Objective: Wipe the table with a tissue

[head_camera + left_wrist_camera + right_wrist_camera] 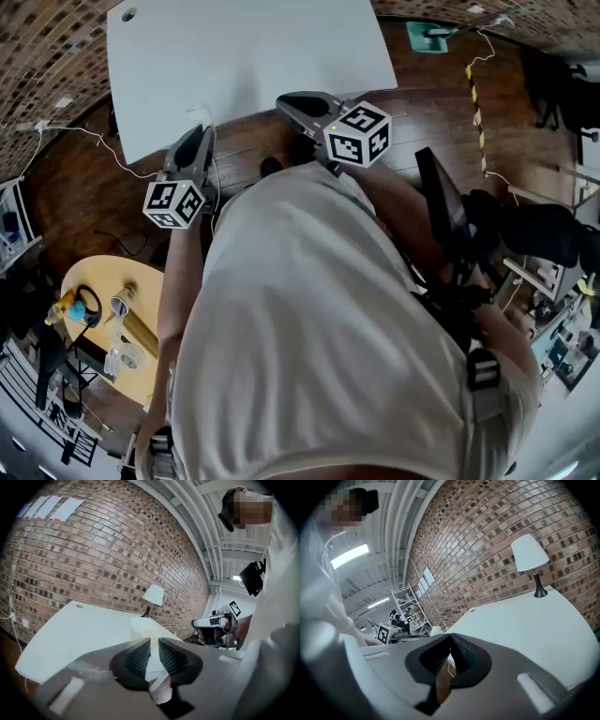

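Note:
The white table (253, 56) lies ahead of me, its near edge just past both grippers. My left gripper (202, 131) hovers at that edge, shut on a white tissue (143, 630) that stands up between its ribbed pads (138, 657) and hangs below them. To its right, my right gripper (284, 101) is over the table's near edge. In the right gripper view its jaws (450, 639) meet at the tips with nothing between them. Both grippers point nearly level across the tabletop (70, 630).
A white-shaded lamp (528, 552) stands at the table's far side against a brick wall. A round wooden side table (94, 281) with small items sits at lower left. A black chair (441, 202) is on my right. Cables cross the wooden floor.

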